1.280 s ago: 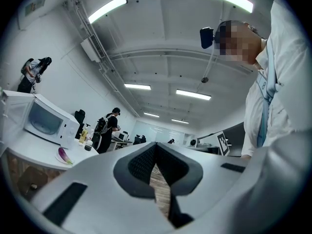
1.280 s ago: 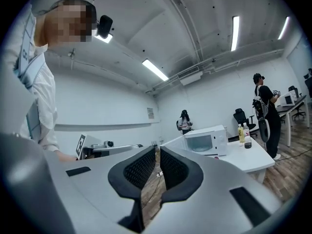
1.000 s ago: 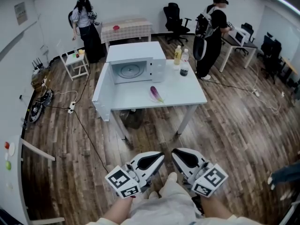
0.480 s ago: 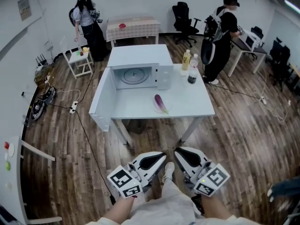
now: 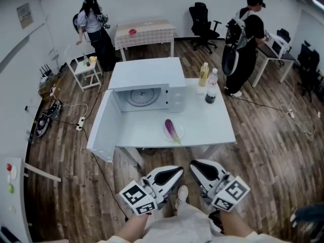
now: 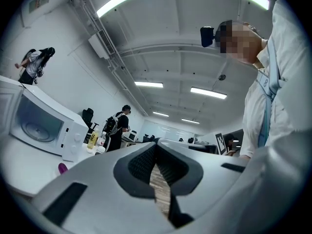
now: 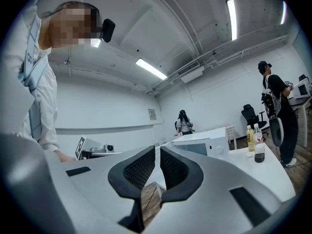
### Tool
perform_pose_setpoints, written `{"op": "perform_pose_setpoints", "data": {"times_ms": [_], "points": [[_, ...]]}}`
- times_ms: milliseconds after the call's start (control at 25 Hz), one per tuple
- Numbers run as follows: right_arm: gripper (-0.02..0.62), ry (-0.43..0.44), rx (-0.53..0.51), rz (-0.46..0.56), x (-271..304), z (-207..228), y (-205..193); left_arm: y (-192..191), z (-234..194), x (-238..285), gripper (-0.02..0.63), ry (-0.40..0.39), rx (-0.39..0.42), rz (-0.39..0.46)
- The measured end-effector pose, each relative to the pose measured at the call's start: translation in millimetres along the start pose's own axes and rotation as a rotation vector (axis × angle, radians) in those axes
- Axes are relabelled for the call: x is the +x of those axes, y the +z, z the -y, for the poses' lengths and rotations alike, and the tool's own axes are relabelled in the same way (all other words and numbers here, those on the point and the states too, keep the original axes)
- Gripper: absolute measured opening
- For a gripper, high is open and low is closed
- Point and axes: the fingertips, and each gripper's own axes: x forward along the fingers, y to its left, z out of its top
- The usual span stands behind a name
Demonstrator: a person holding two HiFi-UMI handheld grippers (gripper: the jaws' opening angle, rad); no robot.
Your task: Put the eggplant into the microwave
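We stand nearer the white table than a second ago; it now fills more of the head view and its near edge has come down almost to our grippers; the eggplant lies untouched on the tabletop, just in front of the microwave, right of the opening and well apart from both claws; the microwave door hangs wide open to the left as before, the cavity showing its turntable; two bottles stand to the right of the microwave; the left gripper and the right gripper stay side by side low in the head view, above our legs; each has its jaws closed together on nothing, with only wooden floor showing past them.
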Motion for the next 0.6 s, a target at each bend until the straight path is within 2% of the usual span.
{"op": "perform_pose_setpoints", "data": {"times_ms": [600], "points": [[0.038, 0.05, 0.029, -0.033, 39.7, 97.2, 8.4, 1.7, -87.6, 66.8, 0.002, 0.099, 0.015, -0.054]]}}
